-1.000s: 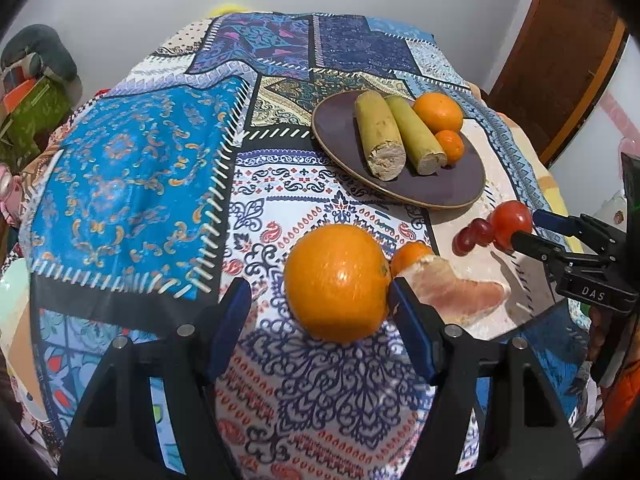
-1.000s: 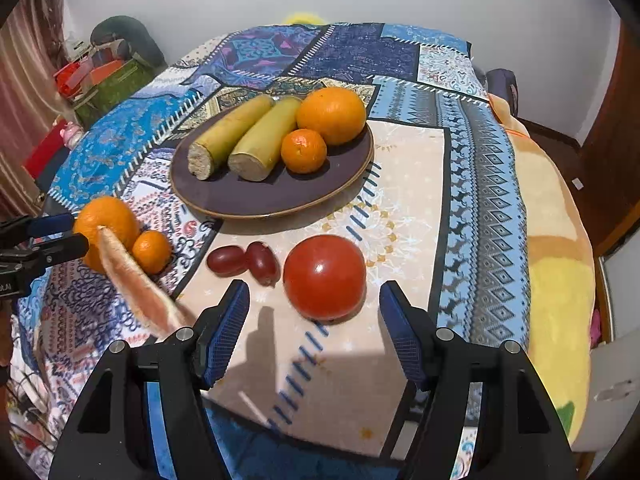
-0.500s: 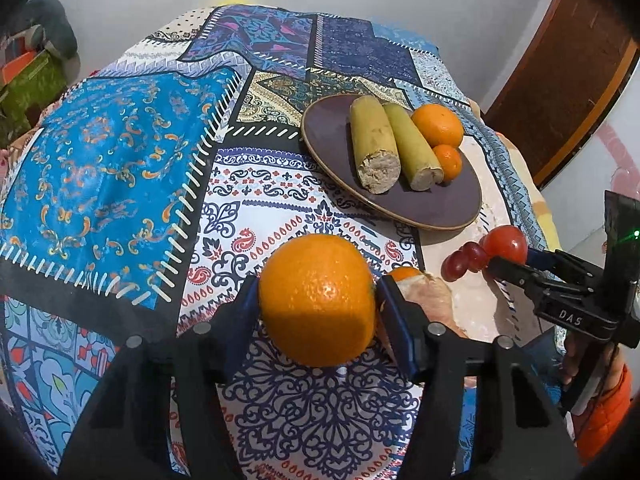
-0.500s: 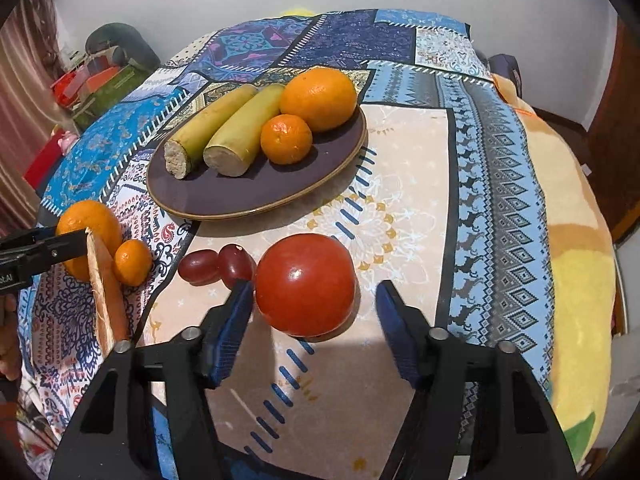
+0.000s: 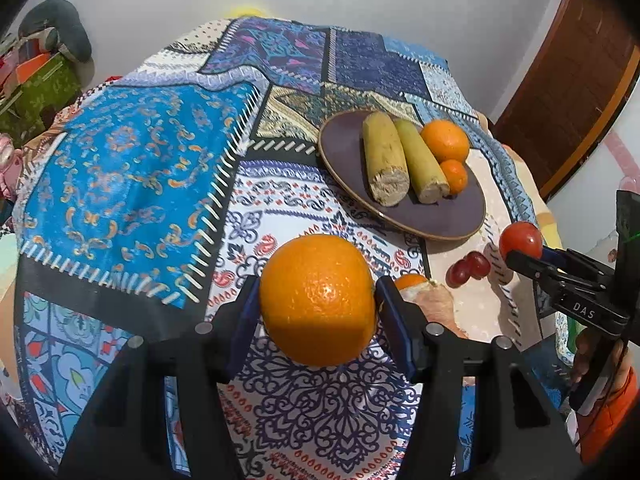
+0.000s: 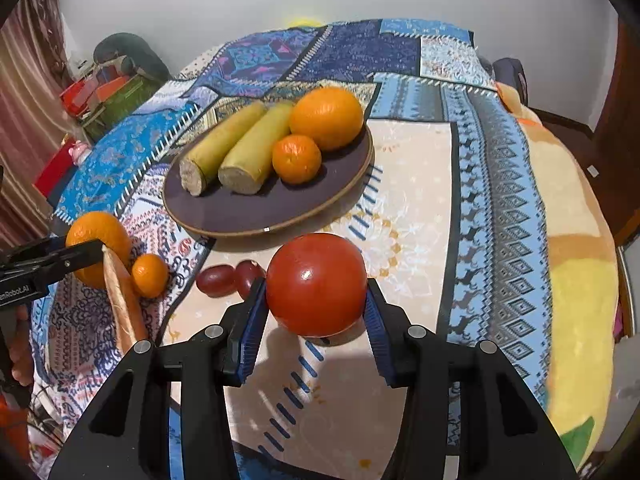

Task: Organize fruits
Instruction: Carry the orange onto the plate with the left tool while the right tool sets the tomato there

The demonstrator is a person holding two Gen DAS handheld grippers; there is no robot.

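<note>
A: Where does everything sit right now?

B: The left gripper (image 5: 318, 304) is pinching a big orange (image 5: 318, 300) between its two blue pads, above the patterned cloth (image 5: 120, 184). The right gripper (image 6: 316, 312) has a red tomato (image 6: 316, 284) between its pads. Its jaws are closing, and both pads appear to touch the tomato's sides.

A: And the plate?

B: A dark round plate (image 6: 256, 212) lies further back on the cloth. It holds two pale green stalks (image 6: 236, 144), a large orange (image 6: 326, 118) and a small one (image 6: 297, 159). Its near half is bare.

A: What could go wrong from here?

B: The tomato is soft and smooth. If the jaws squeeze too far it may bruise or split; too little, and it may slip out and roll off the cloth's edge.

A: Anything in the way?

B: Two red grapes (image 6: 230, 278) lie just beside the right gripper's left pad, so a sideways move could knock them. A small orange (image 6: 150, 274) and a pink fruit wedge (image 6: 120, 304) lie just beside the left gripper. Both grippers heading for the plate together might bump each other, and a round orange set down carelessly could roll into the fruit already there.
</note>
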